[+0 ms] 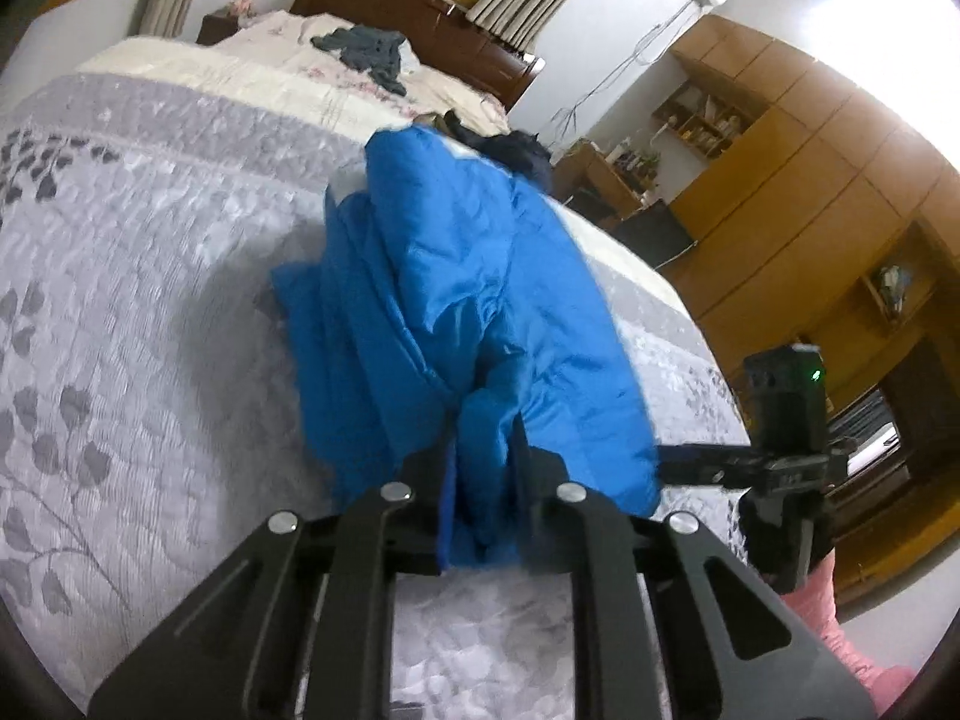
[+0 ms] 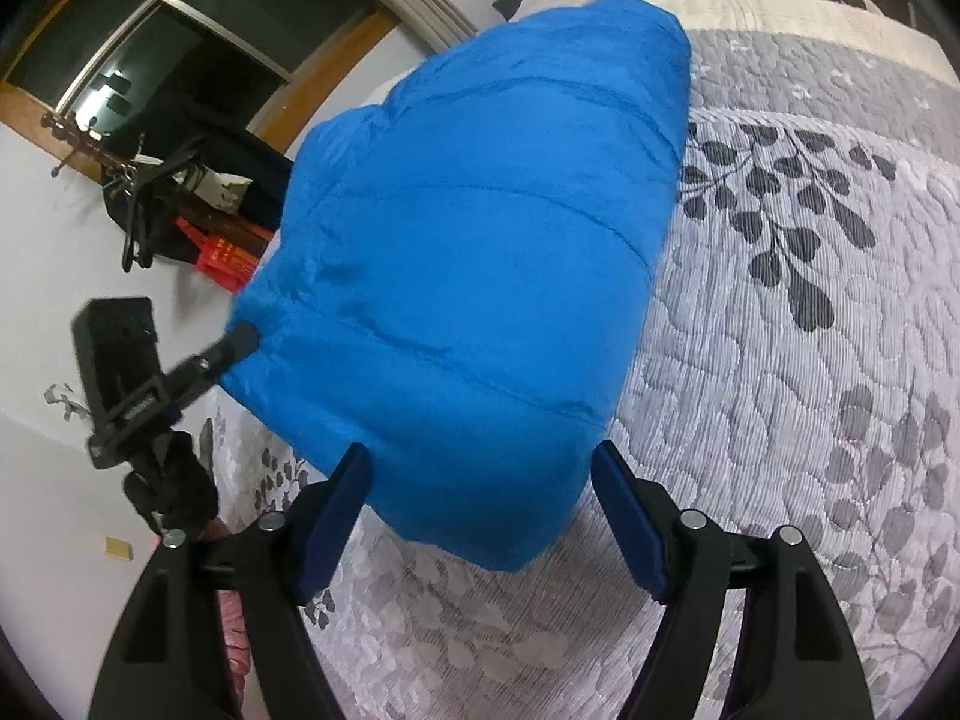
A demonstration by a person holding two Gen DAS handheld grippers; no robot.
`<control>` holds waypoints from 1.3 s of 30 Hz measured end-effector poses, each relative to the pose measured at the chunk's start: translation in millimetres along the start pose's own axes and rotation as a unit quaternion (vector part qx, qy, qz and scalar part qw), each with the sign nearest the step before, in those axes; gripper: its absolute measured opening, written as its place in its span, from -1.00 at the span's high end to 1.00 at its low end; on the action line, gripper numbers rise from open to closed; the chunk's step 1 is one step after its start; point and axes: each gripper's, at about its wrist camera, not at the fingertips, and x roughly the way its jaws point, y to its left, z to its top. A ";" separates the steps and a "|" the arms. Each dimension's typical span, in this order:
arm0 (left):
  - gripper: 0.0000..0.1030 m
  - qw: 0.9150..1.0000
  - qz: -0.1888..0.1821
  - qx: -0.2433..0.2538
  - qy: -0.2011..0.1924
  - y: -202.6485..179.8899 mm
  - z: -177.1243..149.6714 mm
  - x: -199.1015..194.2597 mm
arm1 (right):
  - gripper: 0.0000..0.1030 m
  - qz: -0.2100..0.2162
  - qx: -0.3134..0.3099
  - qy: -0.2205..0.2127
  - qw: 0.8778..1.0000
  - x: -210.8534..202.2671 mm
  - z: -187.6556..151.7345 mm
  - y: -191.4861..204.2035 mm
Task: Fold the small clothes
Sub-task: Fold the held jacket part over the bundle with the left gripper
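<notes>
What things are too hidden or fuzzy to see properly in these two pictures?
- Left wrist view: the left tool has its tips buried in the puffy blue quilted jacket.
- Right wrist view: the same jacket hides the bed behind it; its sleeves and zip cannot be seen.
- Both views: the dark clothes far up the grey leaf-patterned bedspread are too small to identify.

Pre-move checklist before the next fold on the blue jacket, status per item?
1. Left gripper clamped on the blue puffer jacket: ok, fabric bunched between its fingers.
2. Right gripper gripping the jacket: not ok, jaws open, hem between them, not pinched.
3. Jacket lifted off the grey leaf-print bedspread: cannot tell.
4. Bedspread bare beside the jacket for laying down: ok.
5. Dark clothes near the headboard, apart from the jacket: ok.
</notes>
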 end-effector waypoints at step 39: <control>0.24 0.998 0.054 0.017 0.011 8.4 0.4 19.5 | -0.42 -0.051 -0.011 0.002 0.999 20.7 6.1 7.8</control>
